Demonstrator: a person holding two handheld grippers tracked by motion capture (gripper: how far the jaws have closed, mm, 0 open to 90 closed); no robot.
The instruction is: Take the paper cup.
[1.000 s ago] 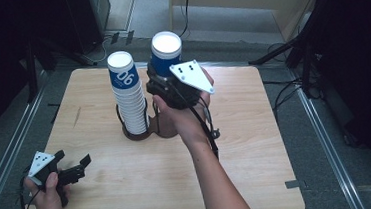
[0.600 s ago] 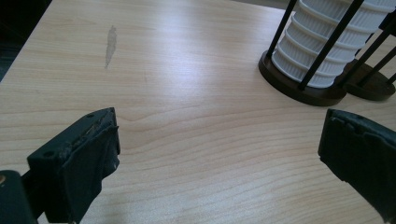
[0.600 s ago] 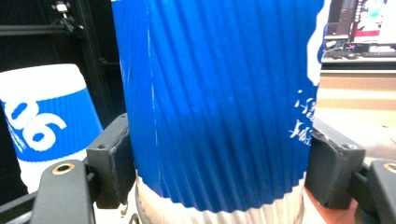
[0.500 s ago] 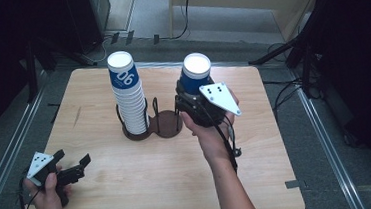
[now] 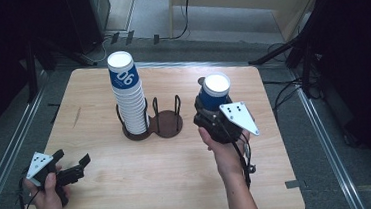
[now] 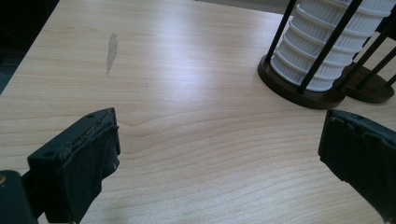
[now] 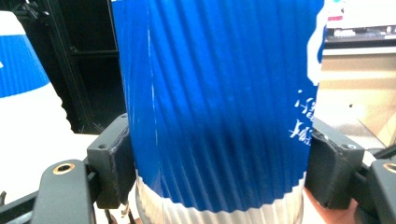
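A tall stack of upside-down blue and white ribbed paper cups (image 5: 128, 95) stands in the left ring of a dark two-ring wire holder (image 5: 167, 123) at the table's middle. The stack's white lower cups (image 6: 327, 51) rise at the upper right of the left gripper view. To the right of the holder, my right gripper (image 5: 209, 113) is shut on a single upside-down blue cup (image 5: 213, 93), whose ribbed wall (image 7: 219, 107) sits between both pads. My left gripper (image 5: 73, 166) rests open near the table's front left corner, nothing between its jaws.
The light wooden table (image 5: 106, 201) has a small grey mark (image 6: 111, 49) on its left part. The holder's right ring (image 5: 169, 121) stands without cups. Cables and dark stands (image 5: 294, 51) lie on the floor beyond the far and right edges.
My right gripper has carried the blue cup from beside the stack to the right and downward, away from the holder. The left gripper has stayed where it was.
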